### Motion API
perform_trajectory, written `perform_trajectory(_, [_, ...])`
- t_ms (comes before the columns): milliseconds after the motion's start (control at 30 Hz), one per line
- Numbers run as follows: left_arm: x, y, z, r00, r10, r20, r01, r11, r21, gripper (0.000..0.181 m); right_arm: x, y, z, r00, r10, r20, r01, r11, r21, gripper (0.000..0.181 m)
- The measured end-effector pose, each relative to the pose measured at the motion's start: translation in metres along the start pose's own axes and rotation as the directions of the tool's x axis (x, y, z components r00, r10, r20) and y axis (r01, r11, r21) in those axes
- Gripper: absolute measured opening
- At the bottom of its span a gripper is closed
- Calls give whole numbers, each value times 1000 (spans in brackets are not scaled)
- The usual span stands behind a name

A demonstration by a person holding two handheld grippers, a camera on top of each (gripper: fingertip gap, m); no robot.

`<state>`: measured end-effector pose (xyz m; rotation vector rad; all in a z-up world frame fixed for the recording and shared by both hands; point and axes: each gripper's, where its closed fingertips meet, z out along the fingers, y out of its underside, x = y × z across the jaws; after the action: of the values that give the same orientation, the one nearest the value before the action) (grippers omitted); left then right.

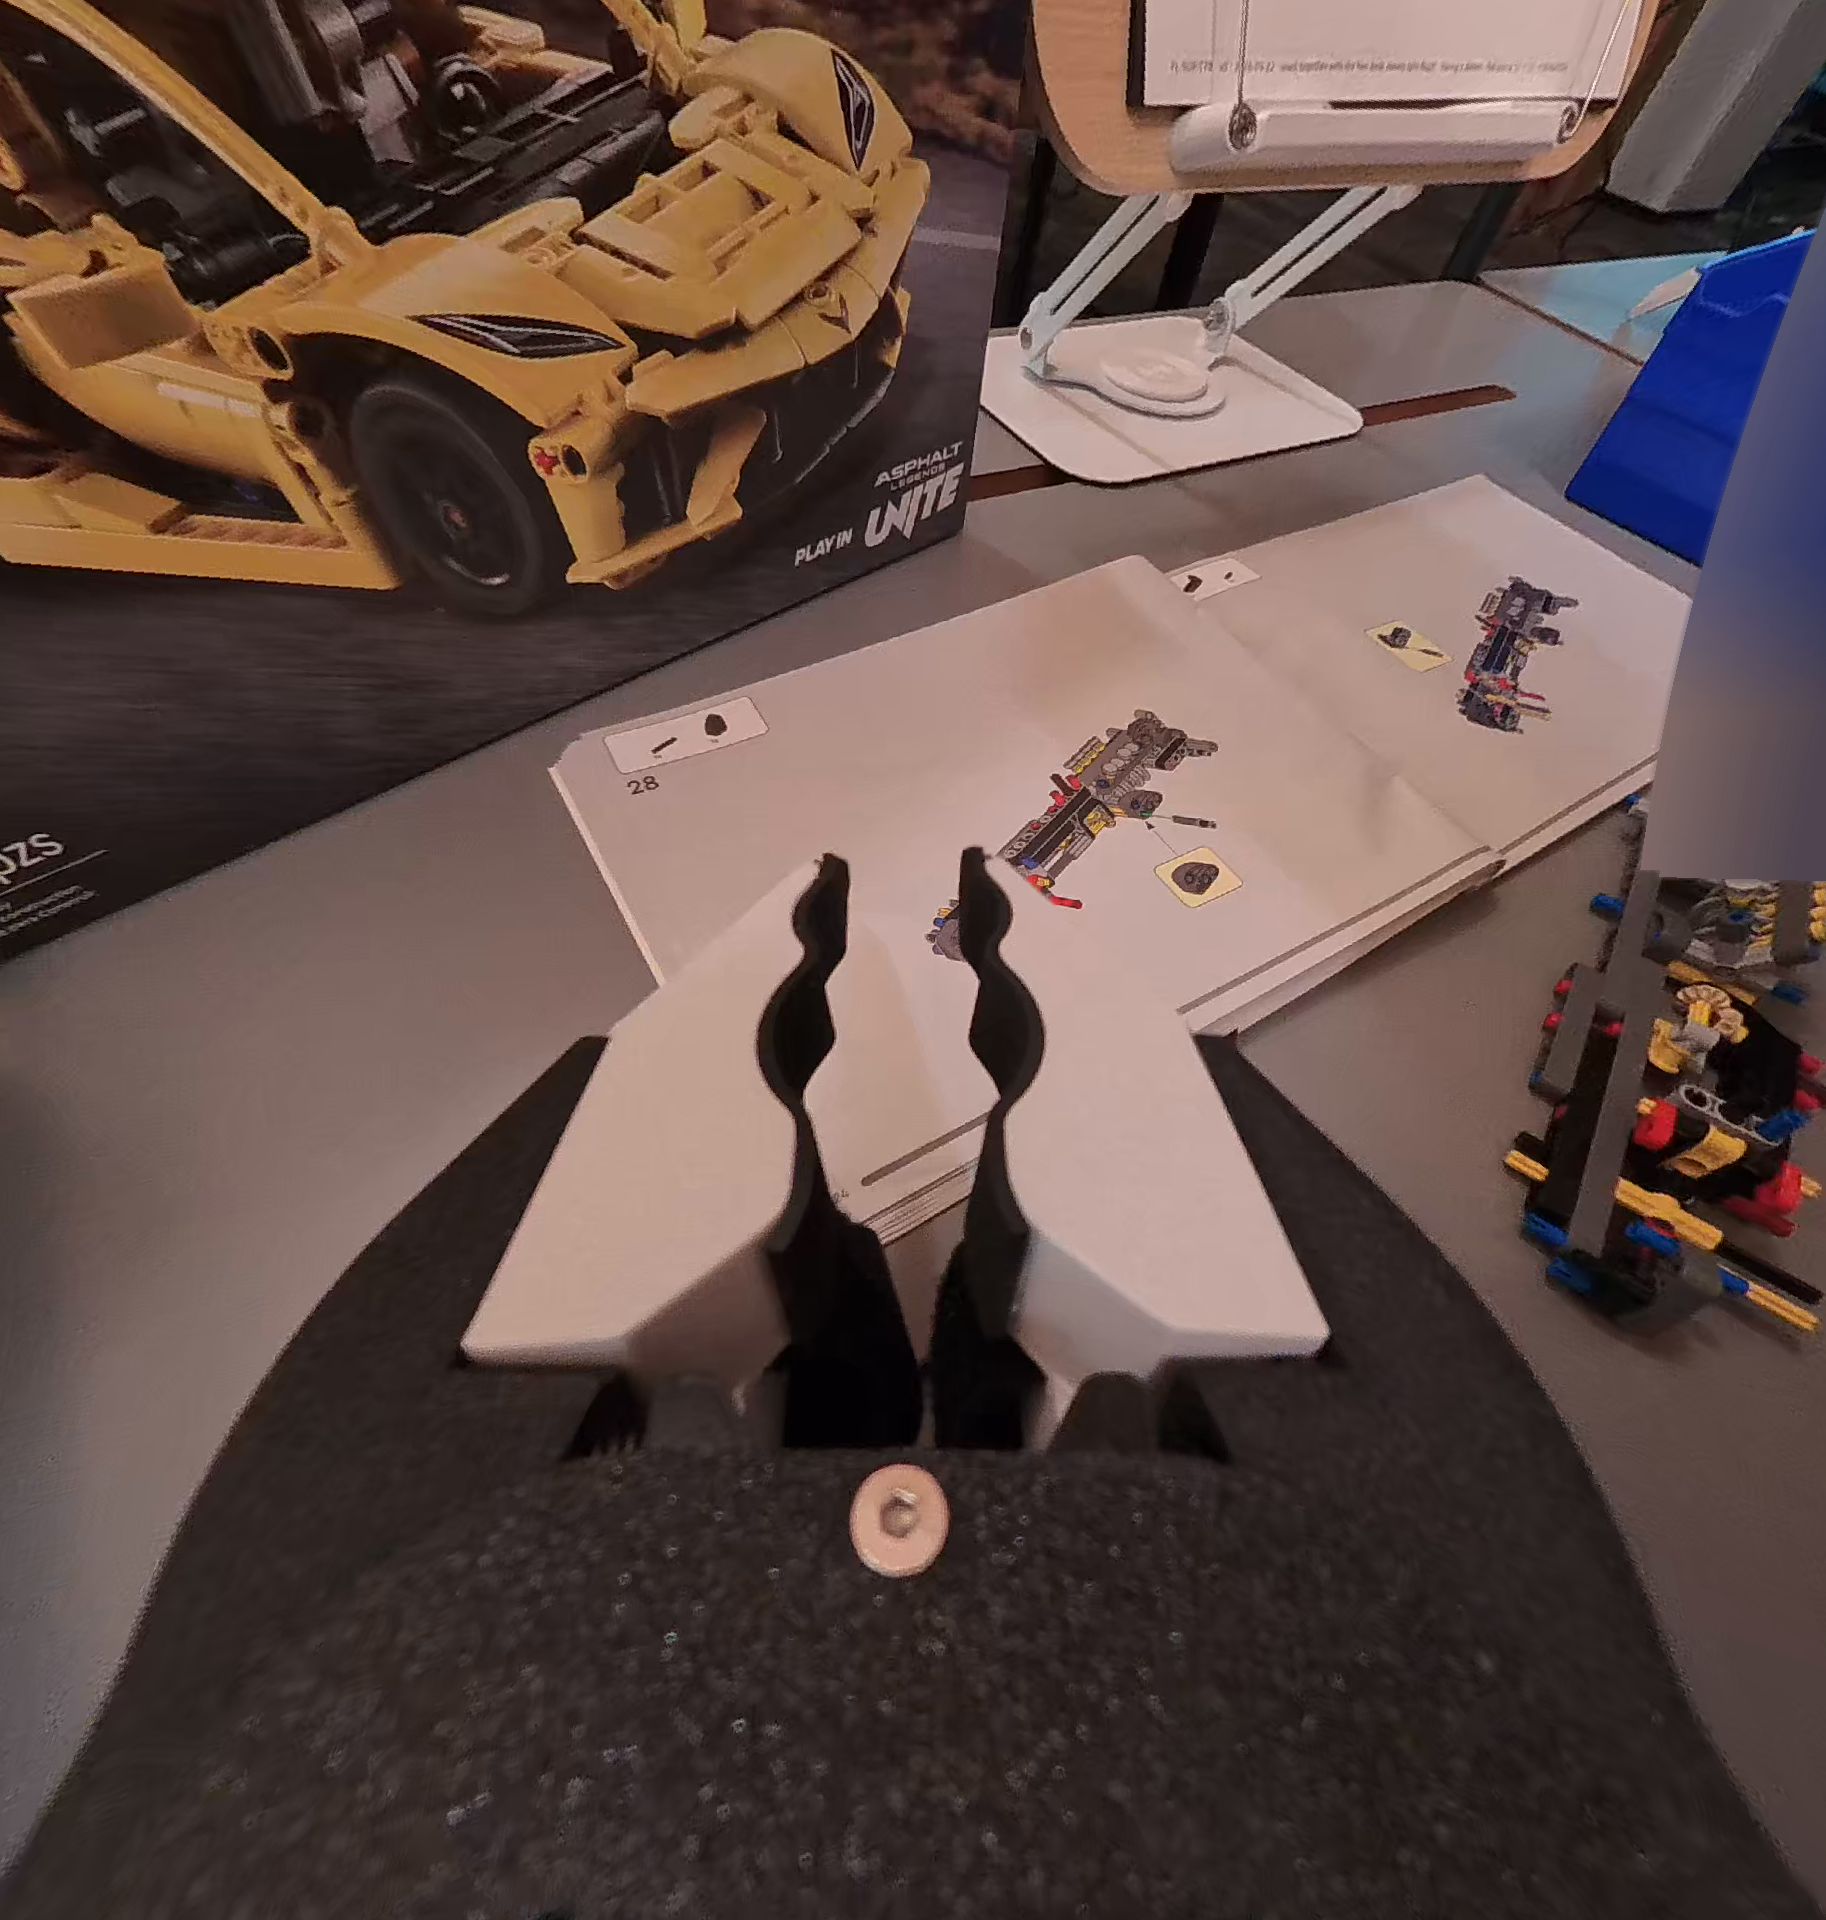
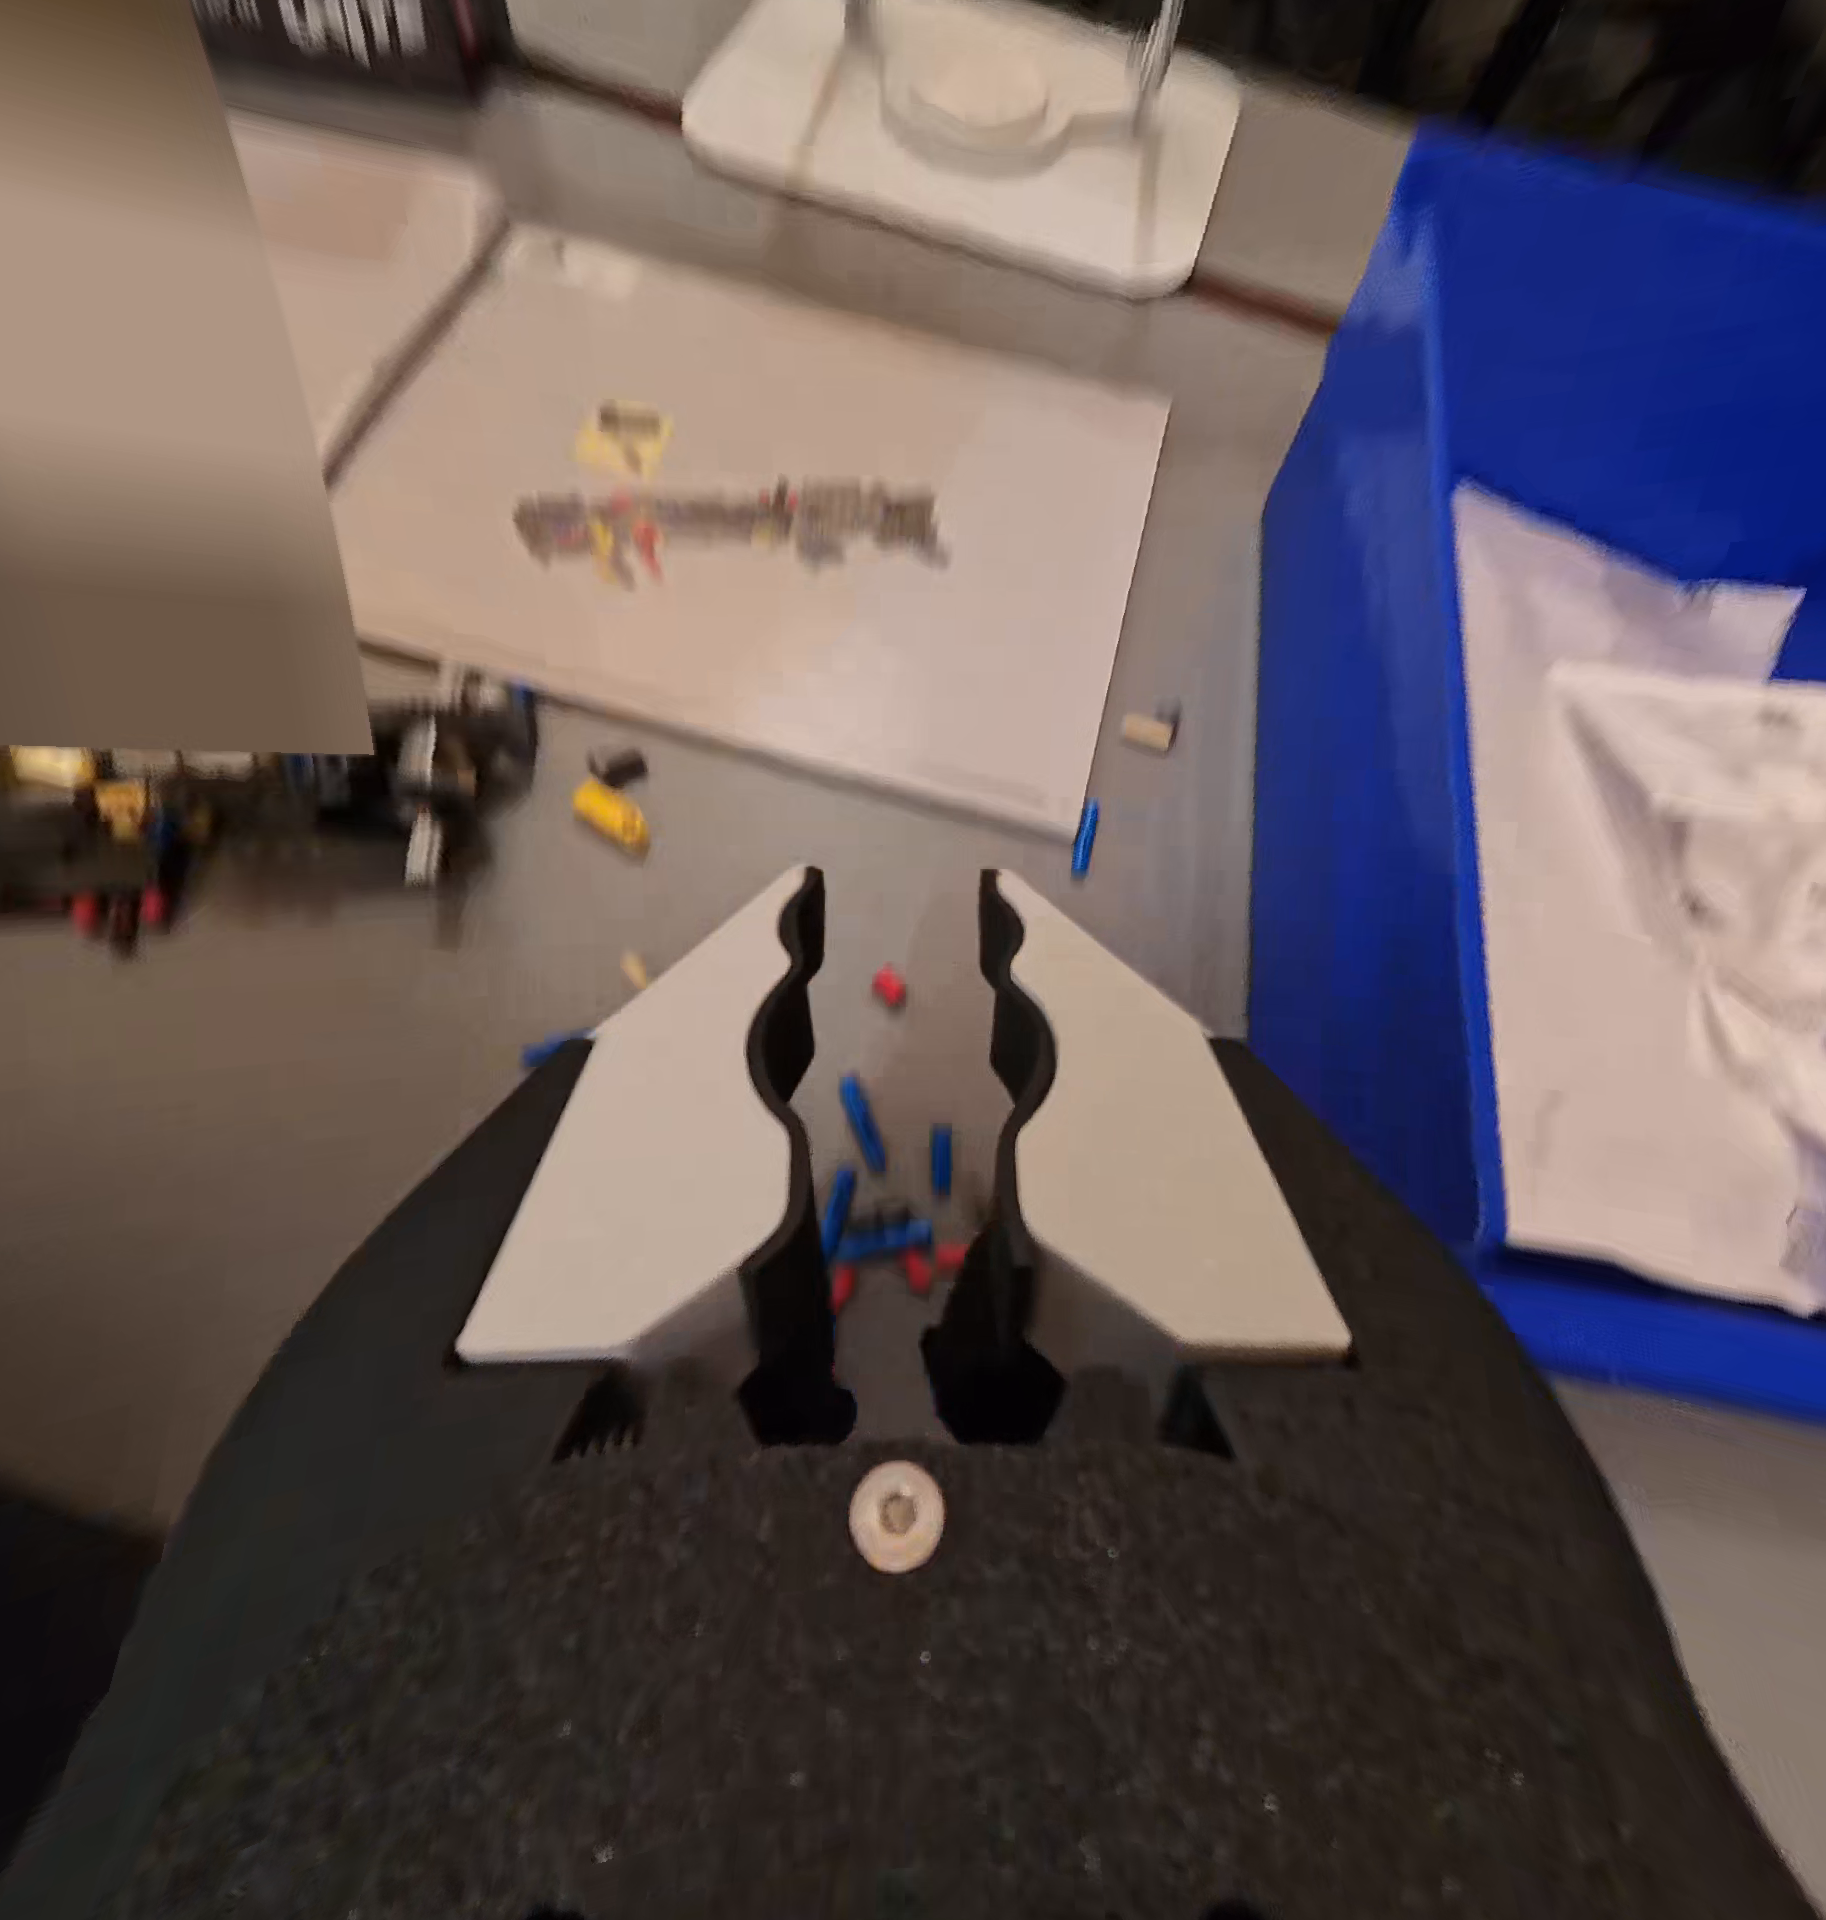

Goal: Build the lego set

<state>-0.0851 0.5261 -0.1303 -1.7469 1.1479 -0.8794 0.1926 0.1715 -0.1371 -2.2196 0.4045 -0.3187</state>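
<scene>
The left gripper [image 1: 904,868] and the right gripper [image 2: 898,878] both point forward, fingers parted, holding nothing.

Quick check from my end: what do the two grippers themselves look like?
They look alike. The left gripper and right gripper each have two pale grey wedge-shaped jaws lined with wavy black pads, set in a speckled black body with a silver screw in the middle. No cables, markings or sleeves show.
</scene>
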Motion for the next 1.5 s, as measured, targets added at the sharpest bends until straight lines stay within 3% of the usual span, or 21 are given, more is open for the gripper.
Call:
perform_trajectory(67, [3, 0, 1, 1000, 1, -6, -1, 1000, 2, 20, -10, 33, -10, 996, 22, 86, -12, 993, -118, 29])
perform_trajectory(167, [7, 3, 5, 1000, -6, -23, 5, 1000, -14, 19, -33, 64, -21, 981, 67, 181, -34, 983, -180, 27])
perform_trajectory(500, [17, 14, 14, 999, 25, -36, -27, 998, -64, 19, -71, 103, -33, 953, -66, 296, 148, 952, -266, 25])
perform_trajectory(600, [17, 14, 14, 999, 31, -33, -33, 997, -65, 19, -63, 100, -32, 962, -80, 261, 143, 962, -232, 17])
perform_trajectory(767, [17, 15, 14, 999, 38, -29, -40, 997, -71, 19, -66, 93, -23, 944, 50, 327, 28, 973, -230, 14])
perform_trajectory(1067, [16, 16, 15, 999, 43, -24, -45, 996, -77, 19, -70, 99, -15, 945, -58, 322, 146, 955, -258, 5])
perform_trajectory(1167, [17, 15, 14, 999, 51, -20, -52, 996, -75, 18, -72, 80, -19, 936, -93, 340, 164, 968, -189, 4])
perform_trajectory(1300, [14, 12, 12, 998, 59, -3, -59, 996, -64, 18, -111, 44, -20, 864, -203, 460, 244, 969, -30, 5])
perform_trajectory(1500, [10, 8, 7, 998, 55, 11, -55, 997, -47, 18, -206, 31, 2, 678, -263, 686, 291, 954, 77, 5])
